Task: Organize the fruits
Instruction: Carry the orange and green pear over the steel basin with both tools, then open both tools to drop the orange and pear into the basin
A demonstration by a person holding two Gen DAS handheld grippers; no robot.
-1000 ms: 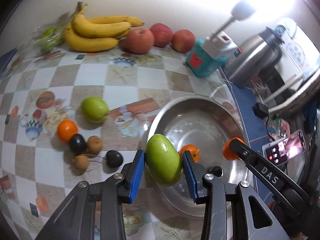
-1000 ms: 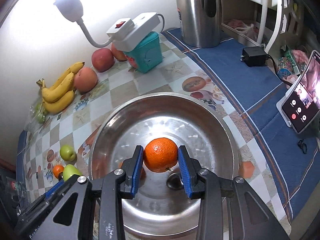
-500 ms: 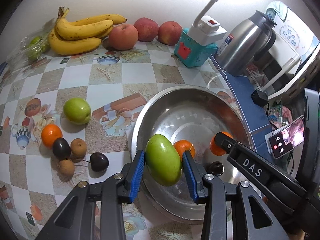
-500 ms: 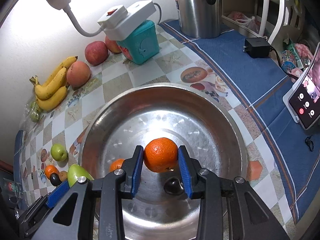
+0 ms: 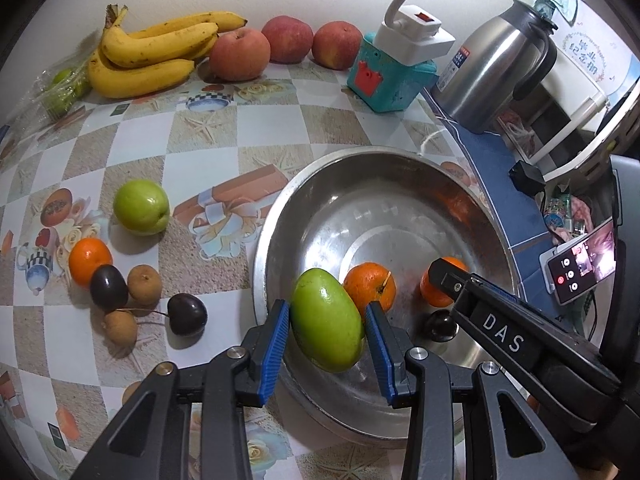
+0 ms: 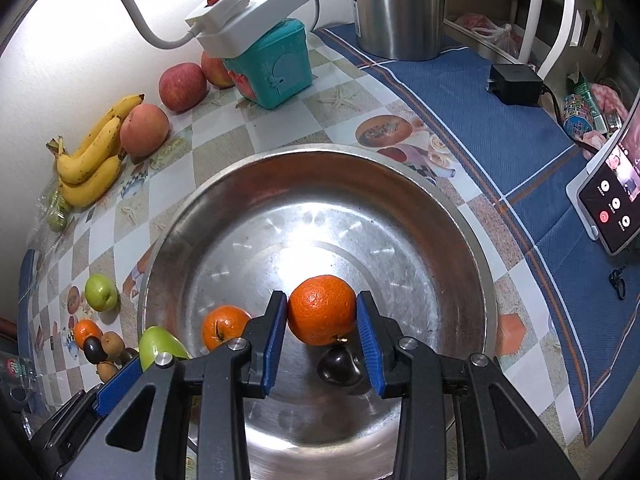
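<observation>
Bowl (image 6: 460, 216) is already holding an orange and a cherry; left gripper (image 5: 326, 334) is clamping a mango (image 5: 327, 322), right gripper (image 6: 322, 322) a tangerine (image 6: 322, 310). Plenty still sitting outside.

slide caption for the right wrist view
Right gripper holds an orange above the steel bowl.

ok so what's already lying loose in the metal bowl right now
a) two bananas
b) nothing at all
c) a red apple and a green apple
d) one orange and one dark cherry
d: on the floor of the bowl lie one loose orange and a dark cherry; the other orange is in the jaws of the right gripper.
</observation>
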